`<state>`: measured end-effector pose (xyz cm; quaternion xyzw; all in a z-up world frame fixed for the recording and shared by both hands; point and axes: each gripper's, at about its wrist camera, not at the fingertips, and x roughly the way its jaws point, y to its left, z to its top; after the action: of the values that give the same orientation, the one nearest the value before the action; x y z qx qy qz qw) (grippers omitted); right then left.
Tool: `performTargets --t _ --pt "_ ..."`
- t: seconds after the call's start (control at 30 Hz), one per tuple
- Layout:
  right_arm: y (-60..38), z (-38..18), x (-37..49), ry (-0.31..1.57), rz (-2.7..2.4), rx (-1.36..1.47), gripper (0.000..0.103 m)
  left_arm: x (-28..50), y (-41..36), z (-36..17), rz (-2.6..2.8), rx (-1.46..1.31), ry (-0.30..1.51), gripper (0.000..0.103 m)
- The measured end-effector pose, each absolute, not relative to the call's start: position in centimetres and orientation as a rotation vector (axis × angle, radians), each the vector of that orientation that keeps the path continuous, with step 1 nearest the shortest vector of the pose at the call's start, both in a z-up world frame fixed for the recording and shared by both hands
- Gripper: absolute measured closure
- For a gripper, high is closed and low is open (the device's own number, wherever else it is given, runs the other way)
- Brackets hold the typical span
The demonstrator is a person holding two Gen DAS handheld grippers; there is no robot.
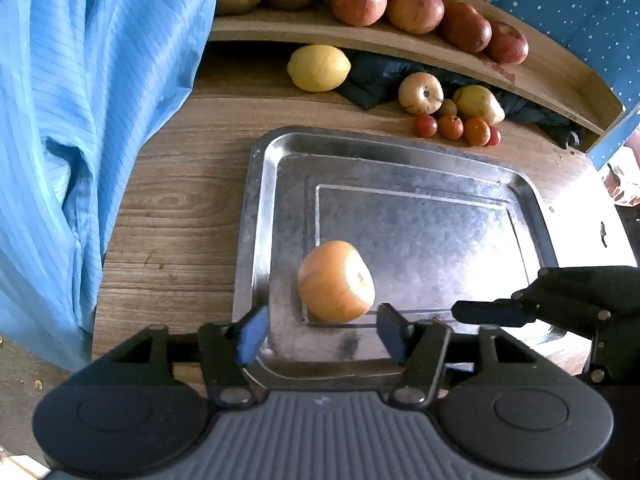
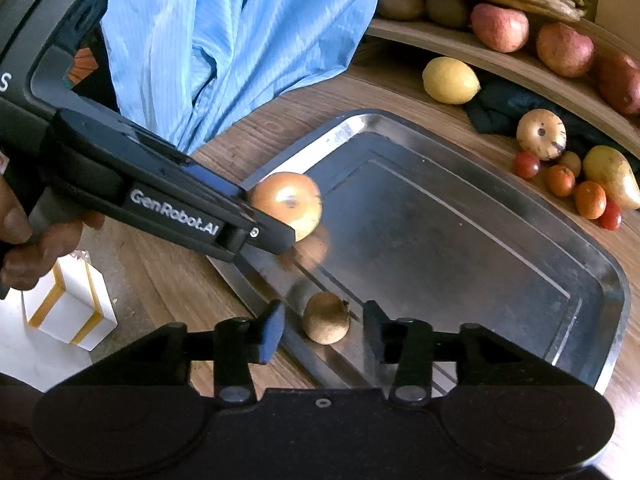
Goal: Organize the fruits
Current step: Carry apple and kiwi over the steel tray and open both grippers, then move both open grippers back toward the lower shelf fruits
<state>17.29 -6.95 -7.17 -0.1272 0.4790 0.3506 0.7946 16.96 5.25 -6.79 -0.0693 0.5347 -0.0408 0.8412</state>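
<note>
Holding both grippers over the steel tray [image 1: 256, 208], we are keeping the left gripper [image 1: 320, 330] parted around the orange fruit [image 1: 335, 281], its pads clear of it; the right gripper [image 2: 322, 330] is standing open about a small brown fruit [image 2: 326, 323] lying at the tray's near edge; lemon [image 2: 451, 80] and apples [image 1: 358, 3] are waiting beyond.
</note>
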Motion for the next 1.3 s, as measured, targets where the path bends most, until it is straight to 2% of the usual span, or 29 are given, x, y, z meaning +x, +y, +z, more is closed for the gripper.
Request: performTargets --t 0.13,0.37,0.6,0.8,1.3 --pt "-7.9 -6.9 17.1 1.021 0.744 -0.269 0.046 16.6 4.8 -6.2 -0.078 -0.135 1.115 0.024" --pt "-9.7 -6.2 16.2 1.006 0.724 -0.265 0.024 15.5 4.0 -5.3 -0.065 -0.087 1.097 0.009" --pt "-11.9 -5.3 15.6 0.989 0.683 -0.263 0.006 14.2 3.1 -4.7 -0.033 -0.034 1.096 0.003" --pt "-13.8 -5.0 15.4 0.982 0.63 -0.278 0.001 13.5 1.9 -4.4 -0.006 0.027 1.098 0.001" --pt "-17.7 -4.3 15.5 0.964 0.492 -0.238 0.001 14.3 -0.8 -3.4 -0.052 0.089 1.093 0.001"
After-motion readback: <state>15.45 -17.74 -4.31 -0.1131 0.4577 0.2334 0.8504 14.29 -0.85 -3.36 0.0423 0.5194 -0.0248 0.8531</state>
